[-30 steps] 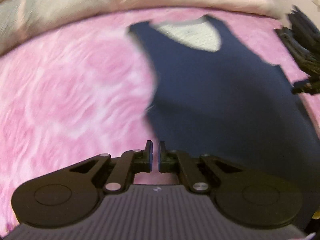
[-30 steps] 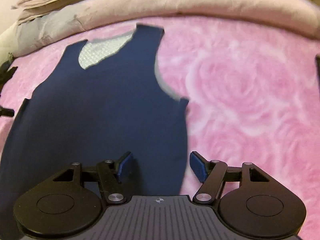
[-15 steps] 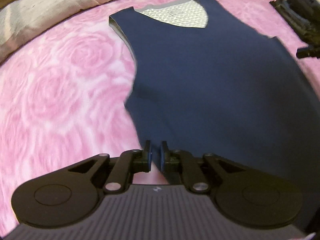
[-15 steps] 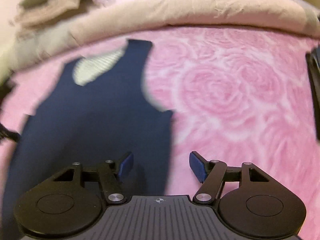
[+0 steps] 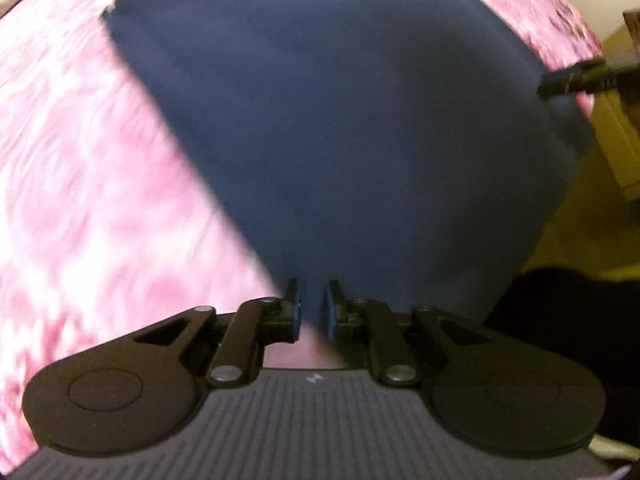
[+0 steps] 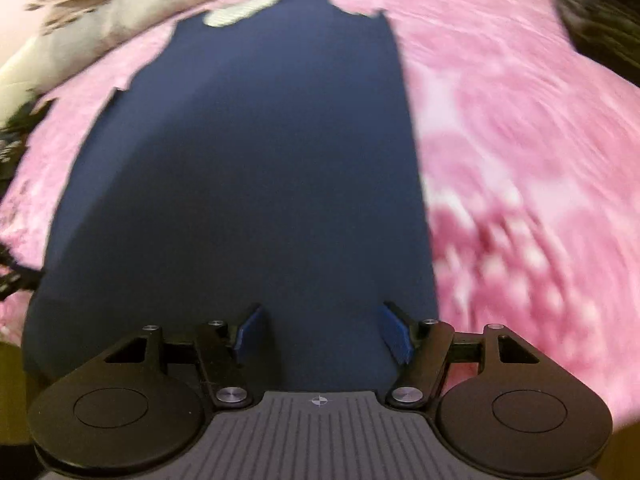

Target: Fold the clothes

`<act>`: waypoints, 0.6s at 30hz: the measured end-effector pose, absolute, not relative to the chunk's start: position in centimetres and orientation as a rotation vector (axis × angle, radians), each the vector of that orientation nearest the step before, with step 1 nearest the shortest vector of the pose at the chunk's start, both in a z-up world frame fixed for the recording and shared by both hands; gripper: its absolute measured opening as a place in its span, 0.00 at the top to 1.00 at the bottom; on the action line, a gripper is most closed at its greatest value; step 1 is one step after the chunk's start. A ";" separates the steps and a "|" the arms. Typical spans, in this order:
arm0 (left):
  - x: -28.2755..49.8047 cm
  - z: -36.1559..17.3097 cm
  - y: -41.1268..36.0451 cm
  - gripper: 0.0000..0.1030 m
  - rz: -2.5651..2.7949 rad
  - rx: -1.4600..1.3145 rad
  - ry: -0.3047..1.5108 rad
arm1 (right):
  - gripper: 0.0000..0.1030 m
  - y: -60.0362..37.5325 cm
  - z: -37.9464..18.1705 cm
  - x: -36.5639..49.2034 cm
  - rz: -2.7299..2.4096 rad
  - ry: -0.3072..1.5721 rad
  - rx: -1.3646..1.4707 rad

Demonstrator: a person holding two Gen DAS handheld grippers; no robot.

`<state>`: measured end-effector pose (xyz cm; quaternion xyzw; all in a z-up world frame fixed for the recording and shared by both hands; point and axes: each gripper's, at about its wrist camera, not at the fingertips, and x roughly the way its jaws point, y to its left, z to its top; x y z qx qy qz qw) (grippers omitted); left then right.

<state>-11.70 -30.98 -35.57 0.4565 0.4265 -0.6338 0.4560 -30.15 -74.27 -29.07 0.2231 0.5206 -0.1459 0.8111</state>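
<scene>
A navy sleeveless top [image 6: 248, 152] with a pale inner neckline [image 6: 240, 10] lies flat on a pink rose-patterned blanket [image 6: 520, 120], hem toward me. In the left wrist view the top [image 5: 340, 120] fills the middle, its left edge running diagonally. My left gripper [image 5: 311, 308] is nearly shut, a narrow gap between its blue pads, at the hem's left corner; I cannot tell whether it pinches cloth. My right gripper [image 6: 322, 330] is open, its blue pads [image 6: 394, 332] spread over the hem near the right edge, holding nothing.
Beige bedding [image 6: 100, 36] is piled along the far edge of the blanket. The other gripper's black body shows at the right edge in the left wrist view [image 5: 580, 76]. Yellowish floor or furniture [image 5: 600, 184] lies beyond the bed's near edge. Both views are motion-blurred.
Both grippers have drawn back toward the hem; the top now looks larger and its neckline farther away. The left gripper's pads have parted slightly. The right gripper stays open.
</scene>
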 end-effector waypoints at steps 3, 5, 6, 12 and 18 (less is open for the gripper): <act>-10.5 -34.6 -27.7 0.90 -1.517 1.133 1.011 | 0.35 -71.7 -28.3 -30.4 -0.400 1.155 0.462; -10.4 -33.0 -26.2 0.90 -1.531 1.058 0.991 | 0.35 -69.8 -27.5 -29.9 -0.425 1.146 0.478; -10.8 -32.2 -25.6 0.90 -1.554 1.017 0.981 | 0.35 -69.2 -27.4 -29.6 -0.425 1.135 0.490; -16.0 -33.8 -23.5 0.86 -1.720 1.001 0.922 | 0.35 -63.3 -26.1 -25.8 -0.318 1.126 0.470; -15.4 -35.1 -21.8 0.83 -1.641 1.005 0.980 | 0.35 -62.7 -27.0 -25.2 -0.316 1.207 0.453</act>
